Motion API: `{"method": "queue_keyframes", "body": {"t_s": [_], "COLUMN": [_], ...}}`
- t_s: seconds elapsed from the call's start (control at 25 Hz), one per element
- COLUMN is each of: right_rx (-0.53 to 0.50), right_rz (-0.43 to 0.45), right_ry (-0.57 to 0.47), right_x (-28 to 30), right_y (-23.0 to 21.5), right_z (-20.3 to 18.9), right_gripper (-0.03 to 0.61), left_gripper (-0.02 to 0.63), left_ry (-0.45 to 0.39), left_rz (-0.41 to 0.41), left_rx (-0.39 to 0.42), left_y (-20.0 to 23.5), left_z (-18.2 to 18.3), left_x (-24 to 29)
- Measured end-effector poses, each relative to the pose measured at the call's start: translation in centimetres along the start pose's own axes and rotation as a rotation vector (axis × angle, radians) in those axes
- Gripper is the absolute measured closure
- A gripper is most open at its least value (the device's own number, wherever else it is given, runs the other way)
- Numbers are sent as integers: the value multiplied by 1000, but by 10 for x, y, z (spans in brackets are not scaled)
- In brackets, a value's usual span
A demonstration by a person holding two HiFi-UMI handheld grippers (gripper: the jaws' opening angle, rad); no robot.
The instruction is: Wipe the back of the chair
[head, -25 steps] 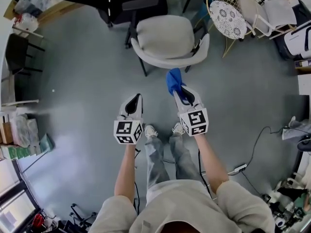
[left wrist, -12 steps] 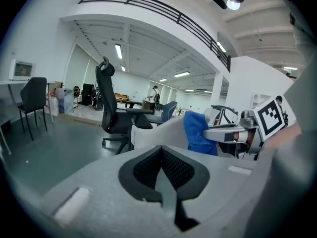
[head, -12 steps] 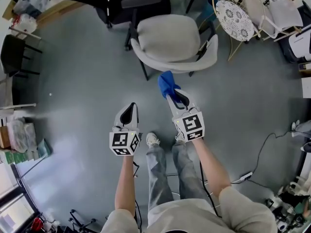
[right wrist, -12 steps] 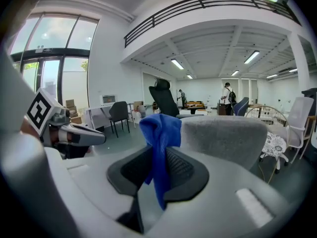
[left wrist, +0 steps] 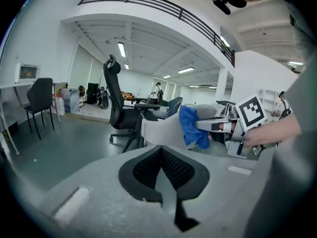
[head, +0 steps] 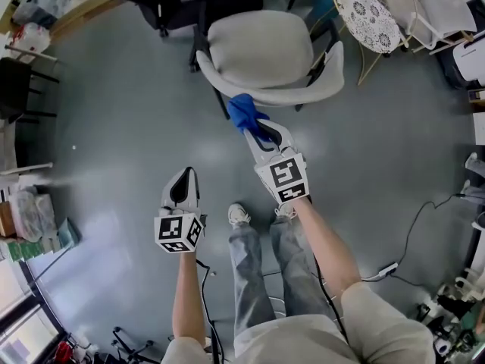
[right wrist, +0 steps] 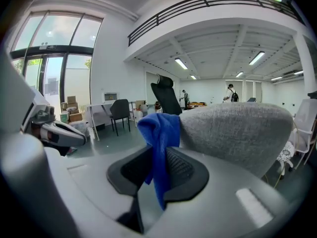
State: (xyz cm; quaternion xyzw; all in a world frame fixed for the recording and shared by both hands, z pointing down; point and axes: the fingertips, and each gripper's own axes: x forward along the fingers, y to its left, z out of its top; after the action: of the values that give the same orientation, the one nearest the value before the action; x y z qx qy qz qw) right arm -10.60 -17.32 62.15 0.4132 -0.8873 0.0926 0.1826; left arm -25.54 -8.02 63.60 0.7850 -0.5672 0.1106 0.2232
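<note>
A light grey upholstered chair (head: 261, 55) stands ahead of me, its curved back (head: 303, 95) nearest. My right gripper (head: 260, 133) is shut on a blue cloth (head: 244, 113), and the cloth touches the left end of the chair back. In the right gripper view the blue cloth (right wrist: 160, 143) hangs between the jaws against the grey chair back (right wrist: 233, 133). My left gripper (head: 183, 186) hangs lower left over the floor, shut and holding nothing. In the left gripper view the chair (left wrist: 161, 130), the blue cloth (left wrist: 193, 127) and the right gripper (left wrist: 228, 128) show ahead.
A black office chair (head: 204, 2) stands behind the grey one. A wire chair with a lace cushion (head: 367, 17) is at the upper right. A black chair (head: 19, 89) is at the left edge. A power strip with cable (head: 386, 270) lies on the grey floor at the right.
My right gripper has carried the blue cloth up and left onto the left end of the chair back. The left gripper has dropped back and to the left.
</note>
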Motion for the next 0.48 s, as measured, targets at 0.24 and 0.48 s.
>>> {"method": "queue_keyframes", "body": {"t_s": [0.24,0.48], "right_rx": [4,-3], "right_rz": [-44,-66], "right_ry": [6,-6], "right_x": [-5,-22], "right_y": [-25,-46], "right_z": [-2,0], "right_gripper": [497,497], "left_gripper": [612,612], "left_ry": [-10,-7], "left_rz": [-19,-53], "left_rx": [2,13], "left_y": [-13,-40], "left_z": [6,9], "left_x": [7,20]}}
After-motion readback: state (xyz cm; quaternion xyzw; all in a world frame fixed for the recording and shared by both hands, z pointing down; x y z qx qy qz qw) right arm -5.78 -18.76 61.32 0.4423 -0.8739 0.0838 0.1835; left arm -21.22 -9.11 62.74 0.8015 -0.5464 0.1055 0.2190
